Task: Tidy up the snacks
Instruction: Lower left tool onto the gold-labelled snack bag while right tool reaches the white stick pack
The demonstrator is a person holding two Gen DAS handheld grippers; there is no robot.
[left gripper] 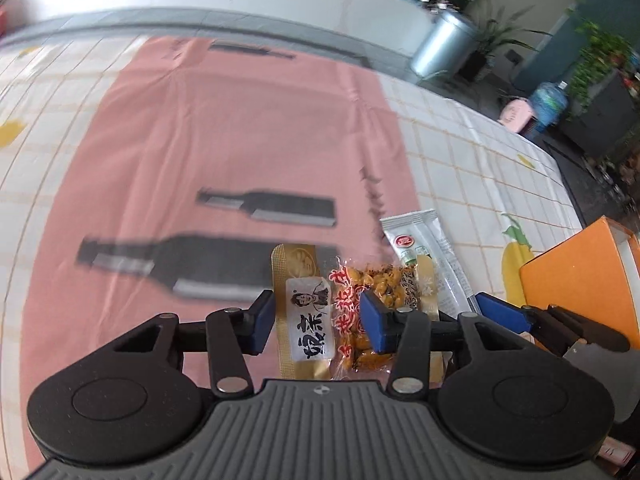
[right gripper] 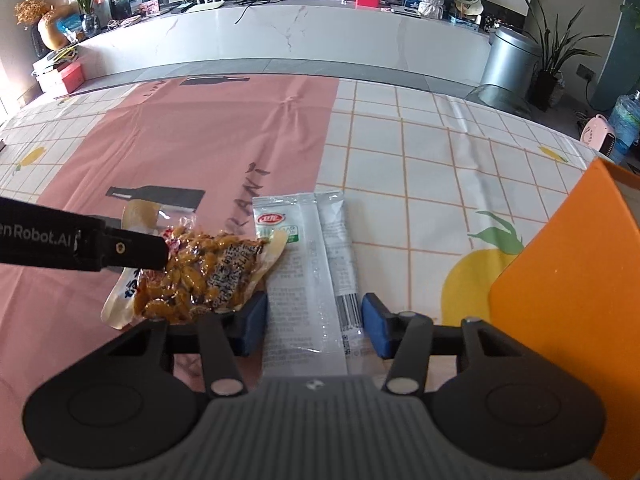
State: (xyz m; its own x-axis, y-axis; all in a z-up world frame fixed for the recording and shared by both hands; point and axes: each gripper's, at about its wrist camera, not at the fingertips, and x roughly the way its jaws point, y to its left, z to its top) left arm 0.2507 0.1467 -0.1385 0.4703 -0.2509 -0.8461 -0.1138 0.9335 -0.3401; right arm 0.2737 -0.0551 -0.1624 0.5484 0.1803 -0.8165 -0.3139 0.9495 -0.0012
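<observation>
1. On the counter, covered by a pink and checked cloth, three snack packets lie close together beside an orange box.
2. The left gripper straddles a gold packet with a white label; its blue fingers stand apart on either side of the packet, and contact cannot be confirmed.
3. A clear packet of orange snacks overlaps the gold packet on its right.
4. The right gripper straddles a long white packet; its fingers stand apart at the packet's edges, not visibly pressing.
5. The white packet lies between the clear packet and the orange box.
</observation>
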